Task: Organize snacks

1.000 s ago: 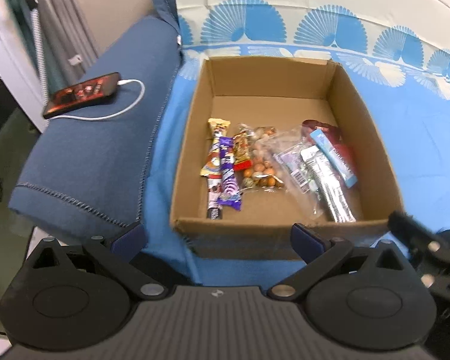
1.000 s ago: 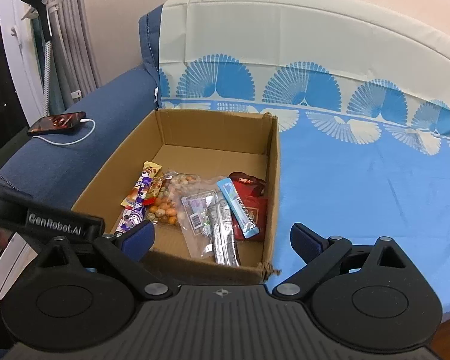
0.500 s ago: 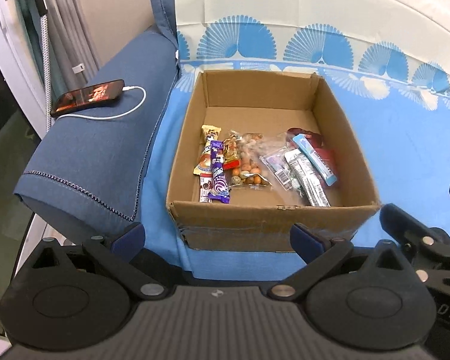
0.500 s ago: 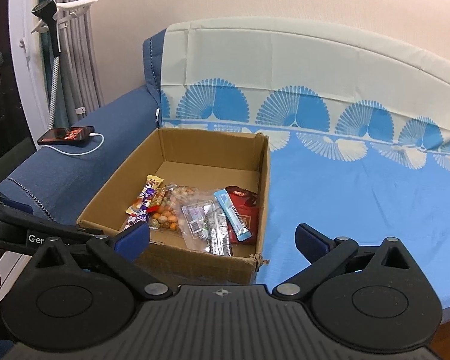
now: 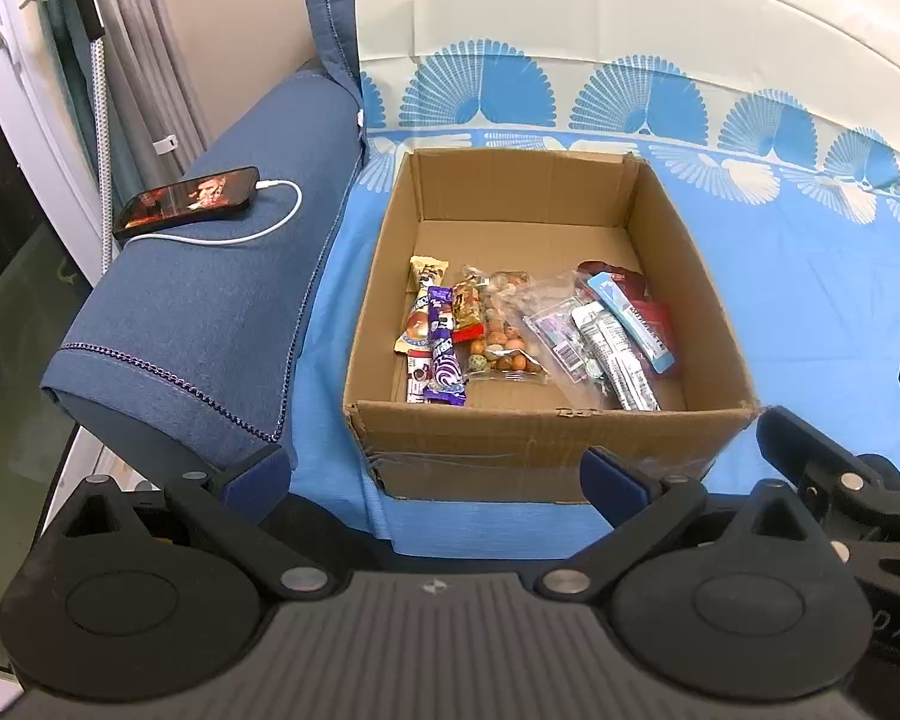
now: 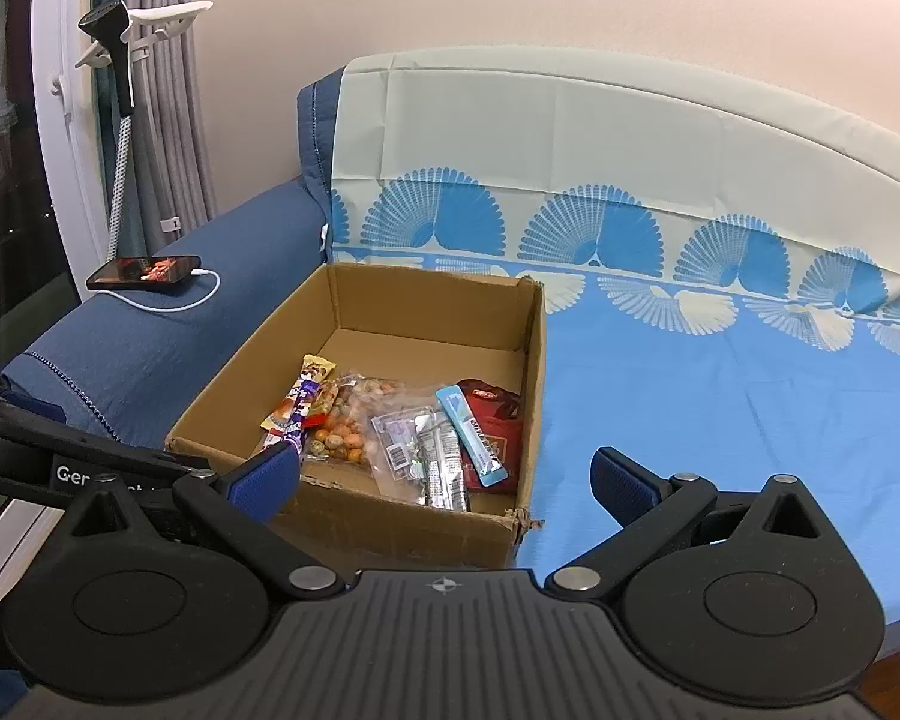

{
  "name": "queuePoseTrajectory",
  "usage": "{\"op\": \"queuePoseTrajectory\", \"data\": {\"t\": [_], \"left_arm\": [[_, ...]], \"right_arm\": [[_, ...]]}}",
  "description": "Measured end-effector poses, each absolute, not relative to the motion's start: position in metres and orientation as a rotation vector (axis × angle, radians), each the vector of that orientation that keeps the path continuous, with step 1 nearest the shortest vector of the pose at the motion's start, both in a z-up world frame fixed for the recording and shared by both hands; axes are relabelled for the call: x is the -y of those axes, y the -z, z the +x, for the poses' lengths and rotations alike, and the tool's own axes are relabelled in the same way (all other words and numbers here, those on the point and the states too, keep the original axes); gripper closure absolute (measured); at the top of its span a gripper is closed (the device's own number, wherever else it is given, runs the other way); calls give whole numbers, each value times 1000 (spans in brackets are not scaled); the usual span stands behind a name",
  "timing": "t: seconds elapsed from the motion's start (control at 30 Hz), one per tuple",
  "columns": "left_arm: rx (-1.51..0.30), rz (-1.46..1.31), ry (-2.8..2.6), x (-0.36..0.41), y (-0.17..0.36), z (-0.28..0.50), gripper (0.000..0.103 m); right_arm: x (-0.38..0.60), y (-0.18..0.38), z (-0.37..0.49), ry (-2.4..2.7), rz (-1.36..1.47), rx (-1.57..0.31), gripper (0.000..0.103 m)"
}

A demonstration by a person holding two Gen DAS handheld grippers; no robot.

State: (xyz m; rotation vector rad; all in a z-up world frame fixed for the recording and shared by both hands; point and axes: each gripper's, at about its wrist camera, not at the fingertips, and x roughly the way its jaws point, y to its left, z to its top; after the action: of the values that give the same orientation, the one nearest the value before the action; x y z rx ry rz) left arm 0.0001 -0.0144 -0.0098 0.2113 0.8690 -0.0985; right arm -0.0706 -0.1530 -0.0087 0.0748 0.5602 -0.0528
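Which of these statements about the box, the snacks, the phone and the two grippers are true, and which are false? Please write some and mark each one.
1. All the snacks lie inside the cardboard box. True.
2. The left gripper holds the purple bar. False: its fingers are open and empty, in front of the box; the bar lies in the box.
3. The phone lies on the blue armrest with a white cable plugged in. True.
4. The light blue packet lies near the left wall of the box. False: it lies toward the right wall, on a red packet.
5. The right gripper is shut. False: it is open and holds nothing.
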Motion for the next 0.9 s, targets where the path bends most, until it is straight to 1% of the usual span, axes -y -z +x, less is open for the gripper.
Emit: {"op": "queuePoseTrajectory", "data": {"t": [0.9], "left_arm": [[-868,226,92,11,10,0,0]], "right_arm": [[151,8,-71,53,75,-557,0]]}}
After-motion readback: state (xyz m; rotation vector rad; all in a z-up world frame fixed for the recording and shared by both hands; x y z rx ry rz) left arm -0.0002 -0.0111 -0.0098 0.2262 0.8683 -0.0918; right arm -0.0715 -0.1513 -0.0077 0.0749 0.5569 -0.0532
